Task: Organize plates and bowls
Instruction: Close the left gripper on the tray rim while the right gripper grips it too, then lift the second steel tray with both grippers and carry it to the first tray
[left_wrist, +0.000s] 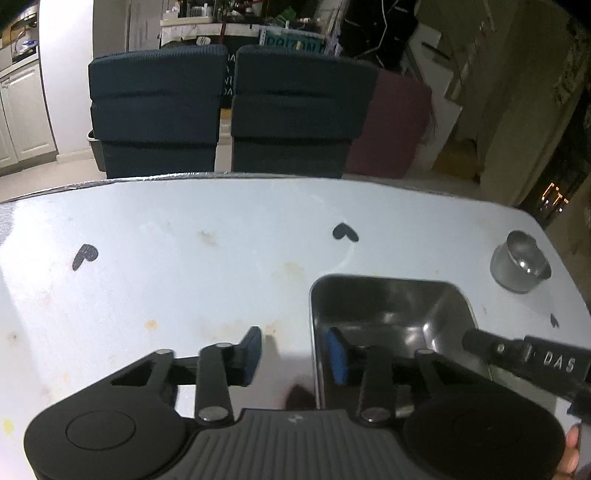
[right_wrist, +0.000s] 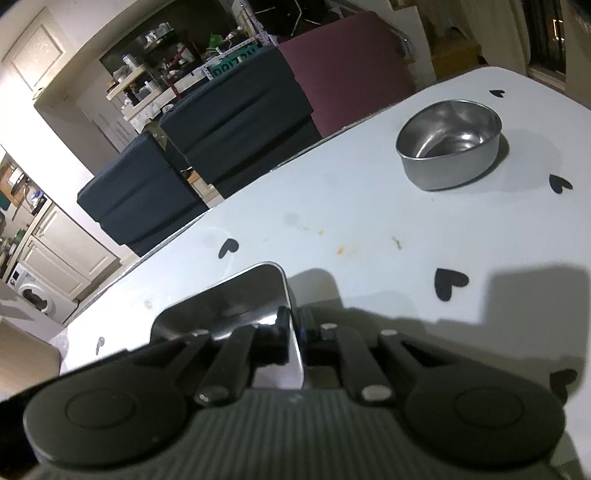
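Both grippers meet at a rectangular steel tray (left_wrist: 391, 306) on the white bench (left_wrist: 184, 258): left gripper (left_wrist: 293, 354) jaws spread astride its left rim, right gripper (right_wrist: 293, 332) jaws pinching its right rim. Toward the bench's far right corner sits a small steel bowl (right_wrist: 448, 146).

Glossy metal tray (left_wrist: 391, 306) and bowl (right_wrist: 450, 144); table (left_wrist: 184, 277) seemingly matt.

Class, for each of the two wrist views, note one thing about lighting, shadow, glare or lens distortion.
Left wrist view: the fisheye bows the far edge of the table, and glare whitens its left side; the steel tray mirrors dark patches. Right wrist view: hard shadows fall on the table right of the right gripper, and the steel bowl shows bright highlights.
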